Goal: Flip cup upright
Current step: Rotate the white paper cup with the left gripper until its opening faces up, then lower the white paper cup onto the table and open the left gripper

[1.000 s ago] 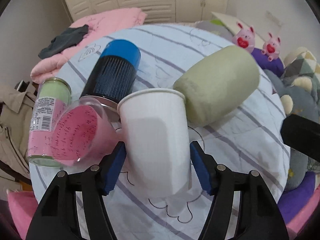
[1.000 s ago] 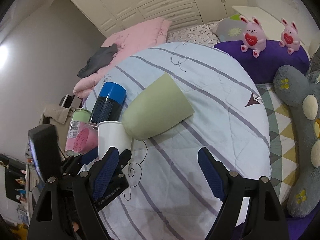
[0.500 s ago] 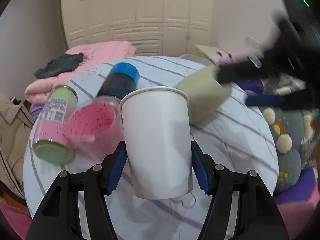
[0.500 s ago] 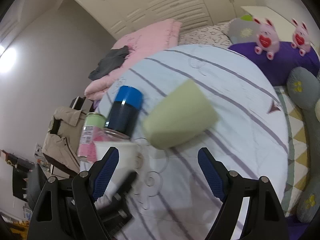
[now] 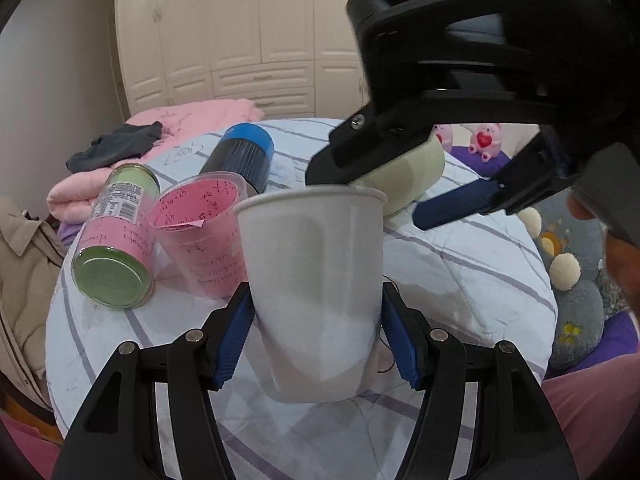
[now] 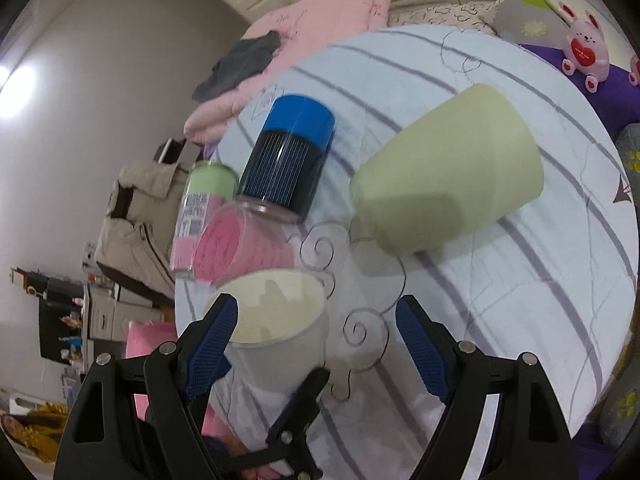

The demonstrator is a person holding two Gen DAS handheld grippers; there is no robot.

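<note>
My left gripper is shut on a white paper cup, held nearly upright with its mouth up, just above the striped round table. In the right wrist view the same cup shows its open mouth, with a left finger below it. My right gripper is open and empty, hovering over the cup's rim; in the left wrist view it looms above and behind the cup. A pale green cup lies on its side further back.
A clear cup with pink paper inside stands left of the white cup. A green-and-pink can and a black-and-blue cylinder lie beside it. Pink bedding, plush toys and a beige jacket surround the table.
The left gripper has lifted and tilted the white cup from lying toward upright. The right gripper has swung in over the cup's mouth.
</note>
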